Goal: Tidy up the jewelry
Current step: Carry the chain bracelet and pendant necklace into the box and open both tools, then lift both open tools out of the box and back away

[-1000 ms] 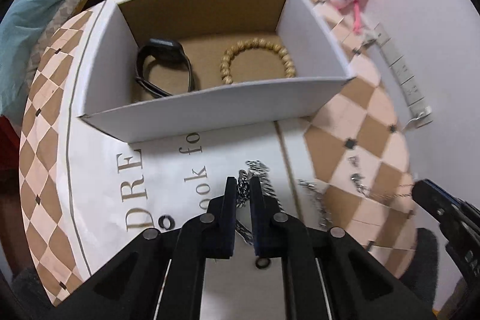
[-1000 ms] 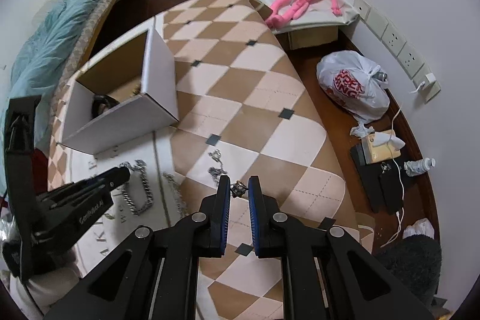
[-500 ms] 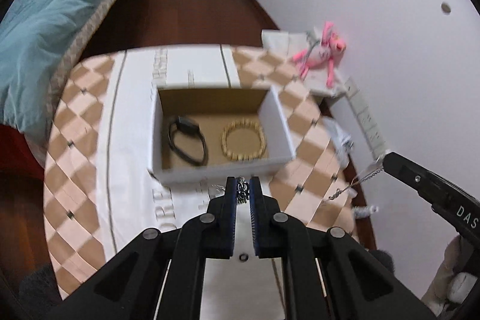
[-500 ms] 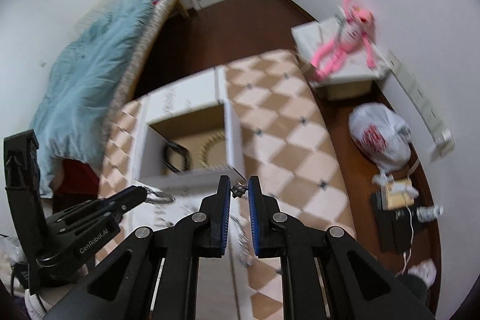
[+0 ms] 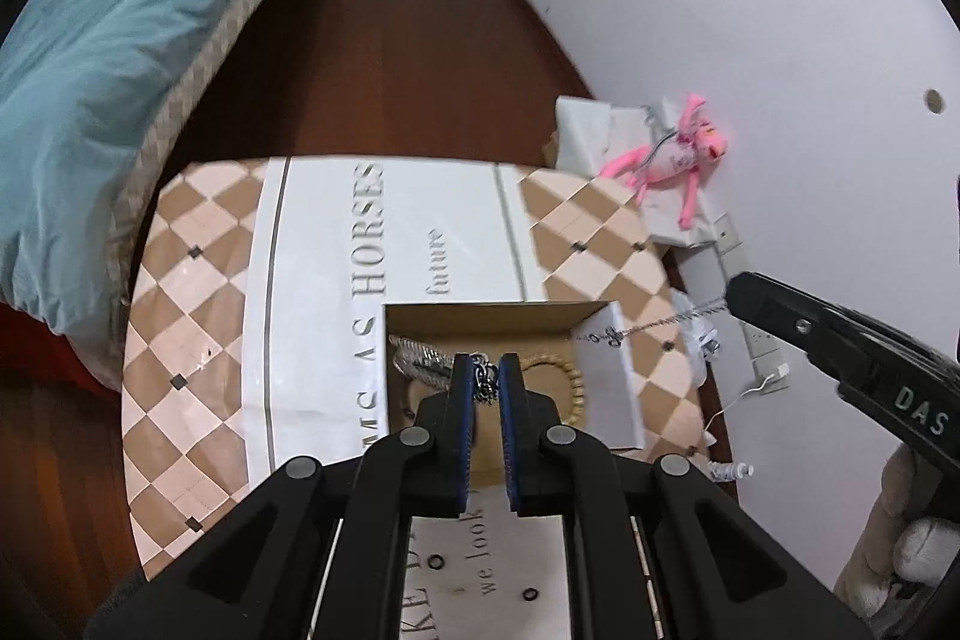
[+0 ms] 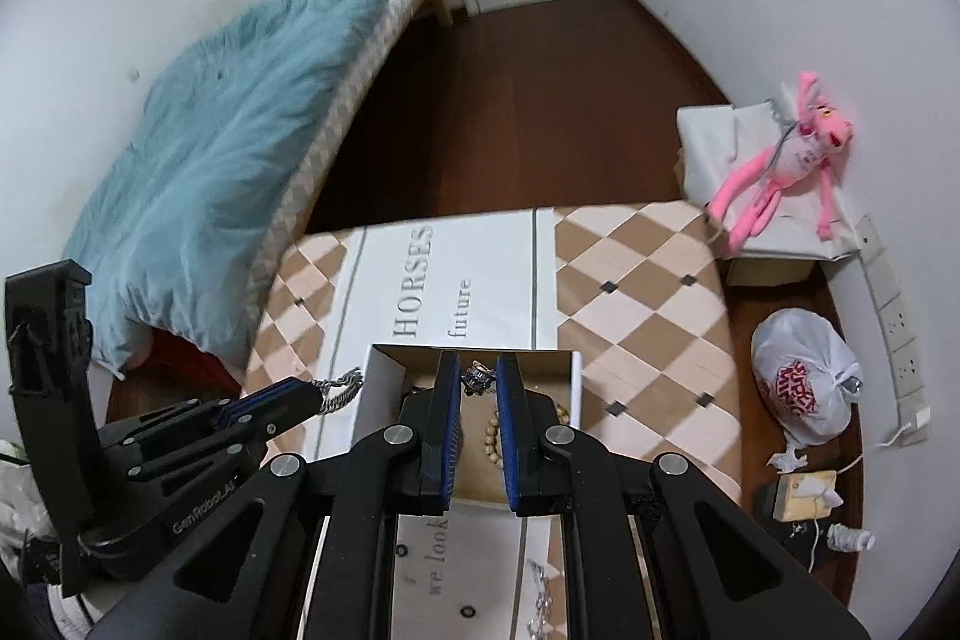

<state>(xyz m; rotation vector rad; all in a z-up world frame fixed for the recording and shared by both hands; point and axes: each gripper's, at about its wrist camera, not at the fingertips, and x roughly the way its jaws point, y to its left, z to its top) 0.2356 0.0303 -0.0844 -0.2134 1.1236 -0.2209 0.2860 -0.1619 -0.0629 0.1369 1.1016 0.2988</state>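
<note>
Left gripper [image 5: 486, 381]: held above the open box, its blue-lined fingers [image 5: 461, 418] nearly together and pinching one end of a silver chain [image 5: 420, 359]; the rest of the chain trails off to the left of the fingertips, over the box.
Right gripper [image 6: 478, 377]: held over the same box, fingers [image 6: 447, 424] almost closed on a thin necklace [image 6: 477, 376]; in the left wrist view this necklace [image 5: 648, 325] runs taut from the fingertips out past the box's right wall.
Box [image 5: 606, 382]: a white cardboard carton with a brown inside, standing open directly beyond and beneath both sets of fingertips.
Bead bracelet [image 5: 567, 376]: tan beads lying on the box floor, just right of the left gripper's fingers.
Table cover [image 5: 198, 280]: a checked brown-and-cream cloth with a white lettered band, under the box.
Loose chain [image 6: 540, 604]: silver links lying on the cloth, below the right gripper's fingers, outside the box.
Small rings [image 5: 528, 593]: dark rings on the white band, near the left gripper's base.
</note>
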